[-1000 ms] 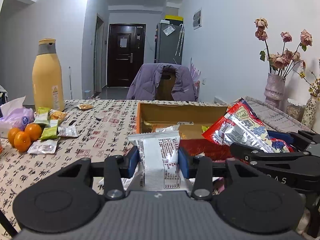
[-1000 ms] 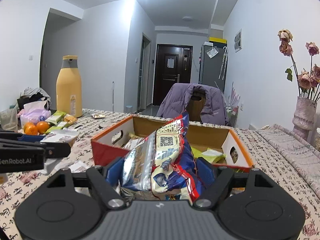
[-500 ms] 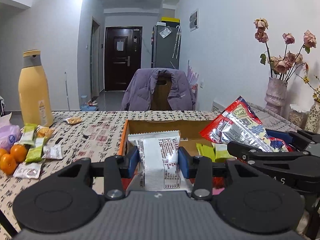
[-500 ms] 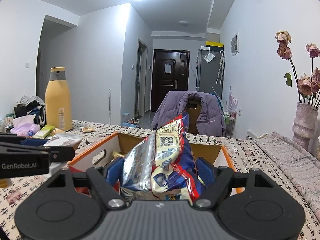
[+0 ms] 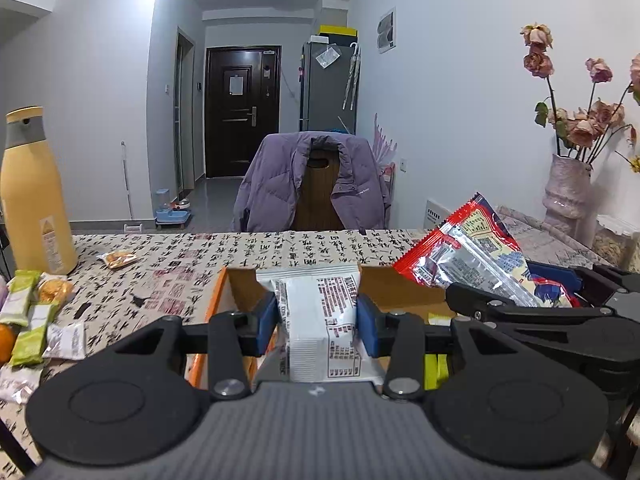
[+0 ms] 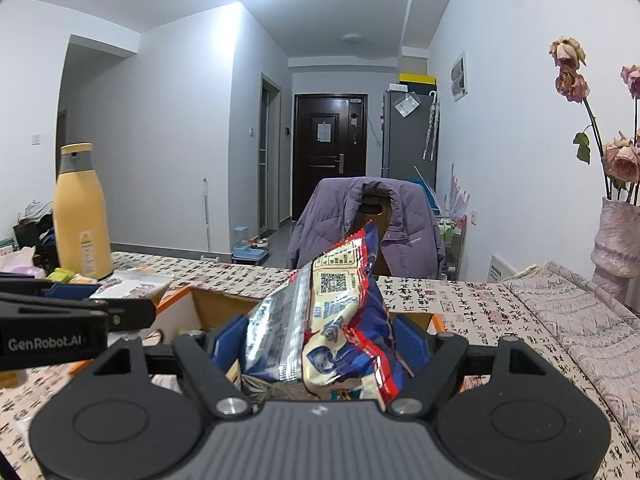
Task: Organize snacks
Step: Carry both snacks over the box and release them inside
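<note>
My left gripper (image 5: 317, 320) is shut on a white snack packet (image 5: 318, 320) with red print, held upright over the near left part of the orange cardboard box (image 5: 218, 300). My right gripper (image 6: 316, 344) is shut on a bulky red, blue and silver snack bag (image 6: 320, 320) above the same box (image 6: 216, 304). In the left wrist view the right gripper (image 5: 532, 300) and its snack bag (image 5: 468, 256) show at the right. The left gripper (image 6: 92, 304) with the white packet (image 6: 132, 284) shows at the left of the right wrist view. Green packets (image 5: 434, 364) lie inside the box.
Loose snack packets (image 5: 36, 320) and an orange (image 5: 5, 342) lie on the patterned tablecloth at the left, by a tall yellow bottle (image 5: 34, 192). A chair with a purple jacket (image 5: 316, 184) stands beyond the table. A vase of dried roses (image 5: 568, 192) stands at the right.
Both grippers have moved forward over the box with their packets still held; the box's far wall and the chair look closer, and the loose snacks have slid toward the left edge.
</note>
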`<state>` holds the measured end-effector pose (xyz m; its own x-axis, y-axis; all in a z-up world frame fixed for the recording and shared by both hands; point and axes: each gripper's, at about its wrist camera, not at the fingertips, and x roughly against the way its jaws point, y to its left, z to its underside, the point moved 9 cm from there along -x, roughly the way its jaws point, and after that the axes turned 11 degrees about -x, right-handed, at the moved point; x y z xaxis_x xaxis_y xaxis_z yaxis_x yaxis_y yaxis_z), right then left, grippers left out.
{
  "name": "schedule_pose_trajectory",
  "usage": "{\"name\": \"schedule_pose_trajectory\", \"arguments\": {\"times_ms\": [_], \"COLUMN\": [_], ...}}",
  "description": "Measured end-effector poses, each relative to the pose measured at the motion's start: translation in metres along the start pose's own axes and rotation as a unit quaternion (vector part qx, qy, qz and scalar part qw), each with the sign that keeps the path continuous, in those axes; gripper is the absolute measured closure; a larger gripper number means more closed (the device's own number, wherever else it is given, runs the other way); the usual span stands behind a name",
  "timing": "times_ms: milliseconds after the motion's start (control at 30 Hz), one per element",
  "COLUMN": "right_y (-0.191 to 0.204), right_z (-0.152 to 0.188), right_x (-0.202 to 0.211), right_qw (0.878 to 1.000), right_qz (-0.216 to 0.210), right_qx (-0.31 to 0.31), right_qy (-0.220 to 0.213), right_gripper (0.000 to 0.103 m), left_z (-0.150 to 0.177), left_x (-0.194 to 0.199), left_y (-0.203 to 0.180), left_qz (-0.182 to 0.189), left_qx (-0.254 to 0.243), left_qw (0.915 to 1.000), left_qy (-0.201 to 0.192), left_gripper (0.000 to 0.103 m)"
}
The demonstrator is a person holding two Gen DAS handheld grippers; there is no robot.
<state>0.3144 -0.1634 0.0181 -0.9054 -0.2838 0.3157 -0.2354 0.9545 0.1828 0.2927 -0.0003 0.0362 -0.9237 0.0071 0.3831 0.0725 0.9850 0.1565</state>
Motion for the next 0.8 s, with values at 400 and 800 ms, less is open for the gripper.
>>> {"name": "schedule_pose_trajectory", "arguments": {"times_ms": [400,800], "right_y": [-0.008,-0.011], "right_z": [0.022,0.037], "right_x": [-0.048,-0.050], "right_qw": [0.999,0.998], "right_qz": [0.010,0.016], "right_qx": [-0.008,-0.004], "right_qy": [0.045,0.063], "right_gripper": [0.025,0.000], "left_z": [0.016,0.026], "left_x": [-0.052,-0.048], "left_y": [0.016,0.026], "left_qz": [-0.020,-0.041], "left_qx": [0.026,0.039], "left_qw": [0.9989,0.9982], "left_qy": [0.033,0.021], "left_gripper": [0.060,0.000]}}
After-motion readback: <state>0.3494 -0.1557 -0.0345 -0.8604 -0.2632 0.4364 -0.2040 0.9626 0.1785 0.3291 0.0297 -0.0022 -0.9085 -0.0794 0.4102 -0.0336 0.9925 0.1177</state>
